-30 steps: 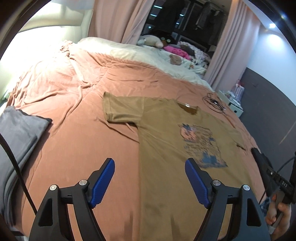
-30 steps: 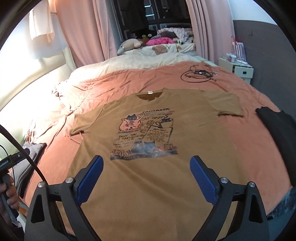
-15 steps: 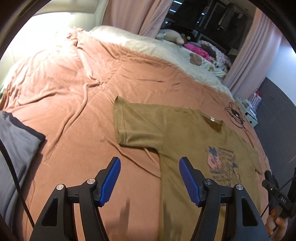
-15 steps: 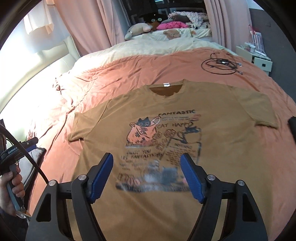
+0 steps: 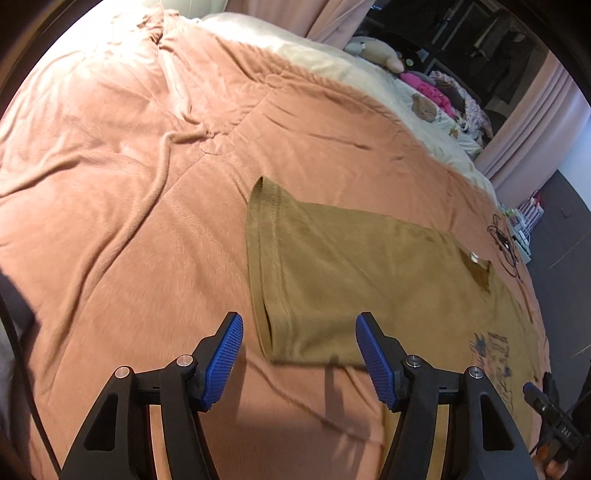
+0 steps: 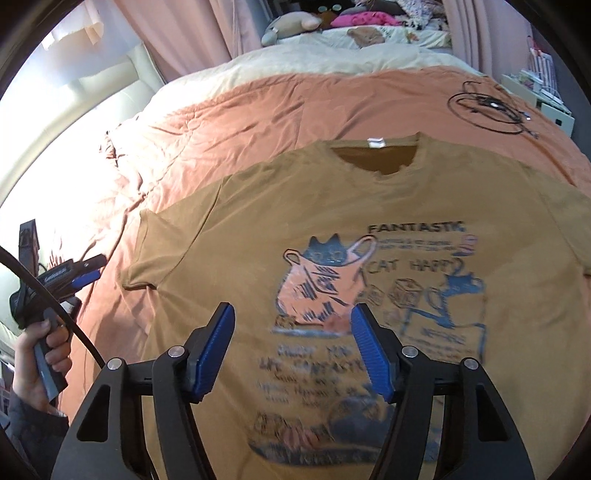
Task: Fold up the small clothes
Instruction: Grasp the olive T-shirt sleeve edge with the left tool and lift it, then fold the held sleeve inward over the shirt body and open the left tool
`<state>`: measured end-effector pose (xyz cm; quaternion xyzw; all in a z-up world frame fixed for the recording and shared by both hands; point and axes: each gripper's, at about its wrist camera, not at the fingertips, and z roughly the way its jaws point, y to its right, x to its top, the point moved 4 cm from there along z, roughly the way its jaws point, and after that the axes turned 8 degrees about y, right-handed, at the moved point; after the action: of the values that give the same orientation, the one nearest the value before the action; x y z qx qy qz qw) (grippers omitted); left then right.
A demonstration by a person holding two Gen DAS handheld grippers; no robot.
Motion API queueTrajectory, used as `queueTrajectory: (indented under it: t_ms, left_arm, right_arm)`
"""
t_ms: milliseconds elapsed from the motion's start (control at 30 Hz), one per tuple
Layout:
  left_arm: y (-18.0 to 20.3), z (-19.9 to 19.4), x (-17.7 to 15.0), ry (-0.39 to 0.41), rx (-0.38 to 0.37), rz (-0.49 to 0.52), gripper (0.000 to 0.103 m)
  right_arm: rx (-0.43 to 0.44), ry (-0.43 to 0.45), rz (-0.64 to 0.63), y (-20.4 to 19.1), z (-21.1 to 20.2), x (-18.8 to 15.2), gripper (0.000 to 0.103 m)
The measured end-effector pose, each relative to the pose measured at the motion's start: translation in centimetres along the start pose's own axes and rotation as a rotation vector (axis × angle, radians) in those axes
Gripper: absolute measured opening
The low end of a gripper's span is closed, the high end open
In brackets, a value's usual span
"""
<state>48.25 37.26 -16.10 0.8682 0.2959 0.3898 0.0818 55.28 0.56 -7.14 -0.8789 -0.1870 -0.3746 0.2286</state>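
scene: mustard-brown printed cotton T-shirt (image 6: 332,236) is spread flat, print up, on salmon-pink quilted bed (image 5: 122,229) | change: left gripper (image 5: 299,354) has been brought over the sleeve, right gripper (image 6: 291,347) over the print | jaws: both apart, nothing held | judgement: sleeve grasp for first fold is likely imminent

Pink curtains (image 6: 192,33) hang behind a bed (image 5: 110,184) under a salmon blanket; daylight floods its left side.

A wide bed with a rumpled salmon-pink duvet (image 6: 280,110) carries a flat mustard-brown printed T-shirt (image 6: 369,206) and a coiled black cable (image 6: 487,110).
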Motion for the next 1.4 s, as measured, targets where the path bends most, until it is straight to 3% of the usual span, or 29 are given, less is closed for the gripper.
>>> queueTrajectory:
  t_ms: [100, 300, 400, 467, 567, 767, 1000, 1267, 1333, 1400]
  left_arm:
    - [-0.7, 2.4, 0.8, -0.014, 0.0, 0.001, 0.062]
    - [-2.3, 6.4, 2.0, -0.041, 0.029, 0.006, 0.062]
    - [-2.6, 7.4, 2.4, -0.044, 0.026, 0.009, 0.055]
    - [-2.5, 7.8, 2.7, -0.045, 0.04, 0.028, 0.032]
    - [-2.0, 8.0, 3.0, -0.057, 0.016, 0.03, 0.007]
    - [-0.9, 6.0, 4.3, -0.026, -0.03, 0.044, 0.006]
    - [2.2, 2.9, 6.2, 0.003, -0.094, 0.078, 0.005]
    - [6.8, 0.7, 6.6, -0.007, -0.145, 0.133, 0.005]
    - [7.9, 0.5, 6.5, -0.01, -0.148, 0.148, 0.005]
    - [9.5, 0.3, 6.3, -0.014, -0.157, 0.167, 0.005]
  right_arm:
    - [0.015, -0.025, -0.001, -0.6, 2.1, 0.3, 0.051]
    - [0.032, -0.061, -0.009, -2.3, 6.7, 1.2, 0.043]
    - [0.047, -0.073, -0.012, -3.4, 8.6, 1.5, 0.041]
    - [0.068, -0.084, -0.012, -4.8, 10.2, 1.7, 0.037]
    - [0.102, -0.101, 0.003, -6.1, 12.0, 1.9, 0.03]
    - [0.187, -0.144, 0.039, -8.6, 16.2, 2.1, 0.02]
    - [0.267, -0.22, 0.097, -10.4, 21.2, 1.0, 0.02]
    - [0.262, -0.196, 0.104, -9.4, 21.1, 2.2, 0.02]
    - [0.262, -0.191, 0.108, -8.6, 20.6, 2.4, 0.023]
    - [0.254, -0.175, 0.11, -7.8, 19.8, 2.5, 0.037]
